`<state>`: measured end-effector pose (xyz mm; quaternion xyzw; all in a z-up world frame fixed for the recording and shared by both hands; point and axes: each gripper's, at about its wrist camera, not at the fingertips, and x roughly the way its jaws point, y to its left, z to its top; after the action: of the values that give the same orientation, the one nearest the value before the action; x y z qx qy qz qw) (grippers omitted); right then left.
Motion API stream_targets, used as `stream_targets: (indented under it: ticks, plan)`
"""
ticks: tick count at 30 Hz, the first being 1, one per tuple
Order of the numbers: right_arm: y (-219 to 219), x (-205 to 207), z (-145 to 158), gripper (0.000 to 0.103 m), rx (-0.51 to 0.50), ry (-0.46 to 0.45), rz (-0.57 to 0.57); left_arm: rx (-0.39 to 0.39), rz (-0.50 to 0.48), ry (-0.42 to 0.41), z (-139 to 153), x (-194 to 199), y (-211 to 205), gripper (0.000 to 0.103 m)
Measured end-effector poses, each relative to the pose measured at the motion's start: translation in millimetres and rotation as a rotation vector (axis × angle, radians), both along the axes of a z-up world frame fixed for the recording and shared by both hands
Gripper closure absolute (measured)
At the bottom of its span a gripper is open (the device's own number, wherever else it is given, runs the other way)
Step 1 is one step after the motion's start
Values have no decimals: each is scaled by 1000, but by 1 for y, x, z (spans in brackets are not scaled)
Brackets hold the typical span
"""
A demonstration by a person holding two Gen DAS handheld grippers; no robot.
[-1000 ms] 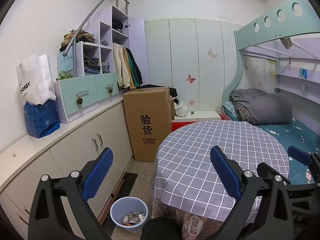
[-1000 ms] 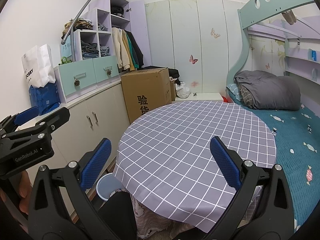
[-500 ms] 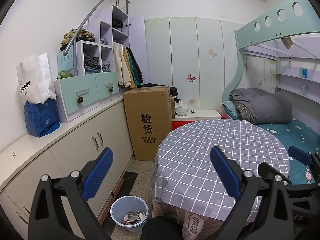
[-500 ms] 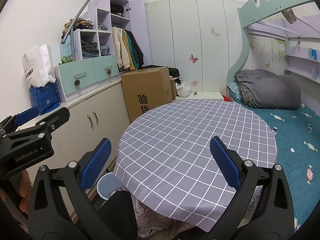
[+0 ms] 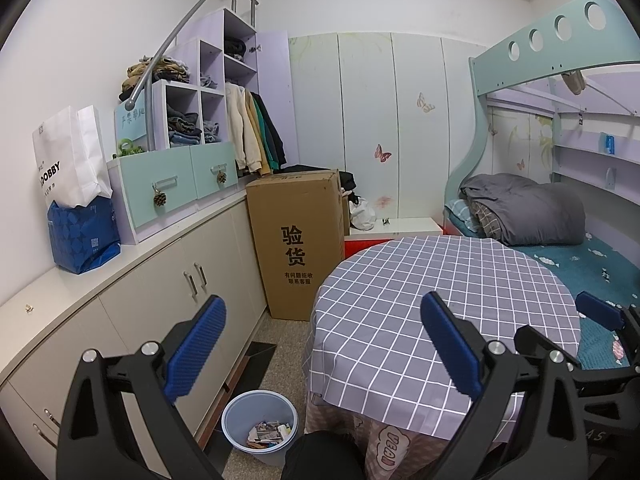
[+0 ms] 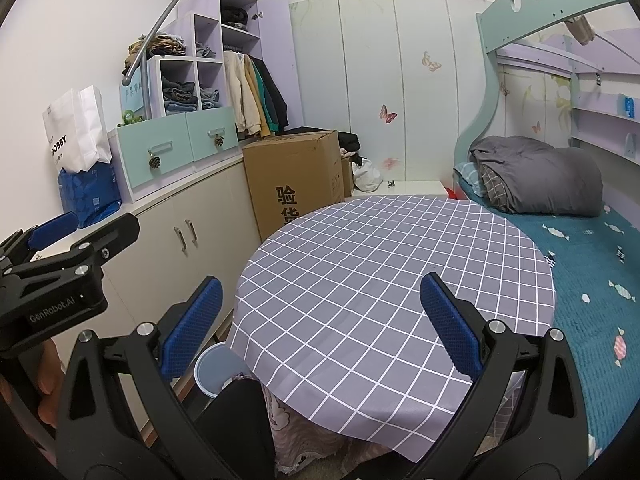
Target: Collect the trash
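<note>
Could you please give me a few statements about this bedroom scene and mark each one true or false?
1. The bin on the floor already holds trash. True.
2. The left tool grips a wrapper. False: its fingers are spread apart with nothing between them.
3. The cardboard box stands between the cabinets and the table. True.
4. The right tool is shut. False: it is open and empty.
5. The grey blanket lies on the table. False: it lies on the bed.
</note>
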<state>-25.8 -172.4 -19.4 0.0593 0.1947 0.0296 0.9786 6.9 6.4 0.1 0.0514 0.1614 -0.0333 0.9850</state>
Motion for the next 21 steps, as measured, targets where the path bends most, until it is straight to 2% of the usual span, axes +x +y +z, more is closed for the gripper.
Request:
stream_targets:
  ticks: [21]
  plan:
    - [-4,22,-5,6,4,34,6,16,-7,44,-12,17,6,7]
